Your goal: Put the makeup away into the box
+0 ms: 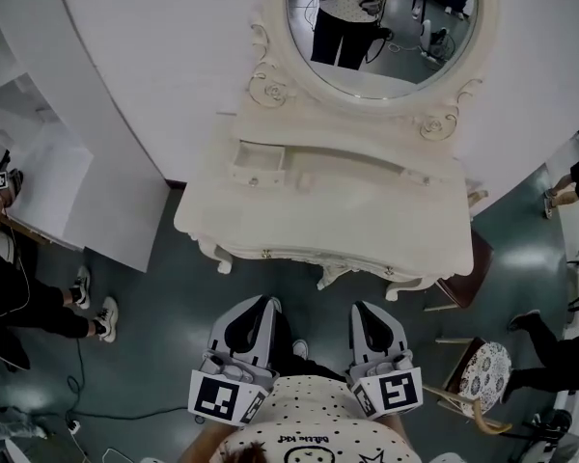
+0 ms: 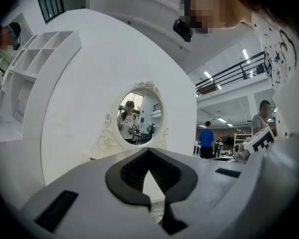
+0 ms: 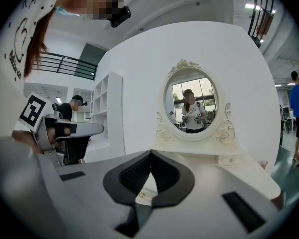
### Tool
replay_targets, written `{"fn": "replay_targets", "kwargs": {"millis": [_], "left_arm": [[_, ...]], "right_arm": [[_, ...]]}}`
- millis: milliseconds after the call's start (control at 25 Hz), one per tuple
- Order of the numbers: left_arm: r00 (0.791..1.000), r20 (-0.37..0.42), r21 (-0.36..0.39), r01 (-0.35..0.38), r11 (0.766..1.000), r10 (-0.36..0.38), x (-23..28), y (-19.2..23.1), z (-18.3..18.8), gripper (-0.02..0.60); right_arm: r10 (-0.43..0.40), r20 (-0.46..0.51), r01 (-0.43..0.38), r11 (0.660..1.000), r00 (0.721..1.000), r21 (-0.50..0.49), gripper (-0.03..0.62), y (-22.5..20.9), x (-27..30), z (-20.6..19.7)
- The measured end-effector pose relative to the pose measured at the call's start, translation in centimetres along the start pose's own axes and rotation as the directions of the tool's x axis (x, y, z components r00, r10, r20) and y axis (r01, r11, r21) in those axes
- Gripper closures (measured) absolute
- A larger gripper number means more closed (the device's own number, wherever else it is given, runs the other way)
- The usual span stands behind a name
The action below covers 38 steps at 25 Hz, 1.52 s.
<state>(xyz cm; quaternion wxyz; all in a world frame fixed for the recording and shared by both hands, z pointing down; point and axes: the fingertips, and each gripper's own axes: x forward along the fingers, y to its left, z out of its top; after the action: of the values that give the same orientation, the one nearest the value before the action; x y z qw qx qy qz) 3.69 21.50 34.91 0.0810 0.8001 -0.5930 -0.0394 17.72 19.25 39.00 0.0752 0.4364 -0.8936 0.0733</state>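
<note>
Cream-painted dressing table point(image 1: 299, 242) is standing ahead, well apart from both grippers, so I'm judging this the approach step. I'm holding the left gripper point(image 1: 254, 318) closed and empty, and the right gripper point(image 1: 374, 324) likewise closed on nothing. I'm seeing neither makeup nor box on its surface point(image 1: 386, 196); next I'm needing to close in and find them.

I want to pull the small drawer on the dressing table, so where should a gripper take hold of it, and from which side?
Probably by a knob on the front of the drawer, coming level from the person's side. That face points toward the person, and the knob sticks out from it.
</note>
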Motion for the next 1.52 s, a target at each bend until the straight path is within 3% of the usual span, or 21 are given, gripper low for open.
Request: {"fn": "replay_targets", "kwargs": {"millis": [680,1080,1520], "left_arm": [[0.995,-0.013,0.025,0.099,0.995,-0.099,10.2,12.4,4.2,0.586],[0.993,-0.047,-0.018,0.112,0.994,-0.113,13.4,14.3,3.1,0.586],[0.998,-0.038,-0.015,0.043,0.999,-0.044,18.4,15.0,3.4,0.586]], "right_arm": [[-0.111,0.032,0.111,0.994,0.993,0.009,0.588,-0.4,14.1,5.4],[-0.13,-0.008,0.131,0.991,0.991,0.007,0.588,-1.6,17.3,5.2],[-0.079,-0.017,0.079,0.997,0.997,0.003,0.588,-6.4,21.3,6.0]]}}
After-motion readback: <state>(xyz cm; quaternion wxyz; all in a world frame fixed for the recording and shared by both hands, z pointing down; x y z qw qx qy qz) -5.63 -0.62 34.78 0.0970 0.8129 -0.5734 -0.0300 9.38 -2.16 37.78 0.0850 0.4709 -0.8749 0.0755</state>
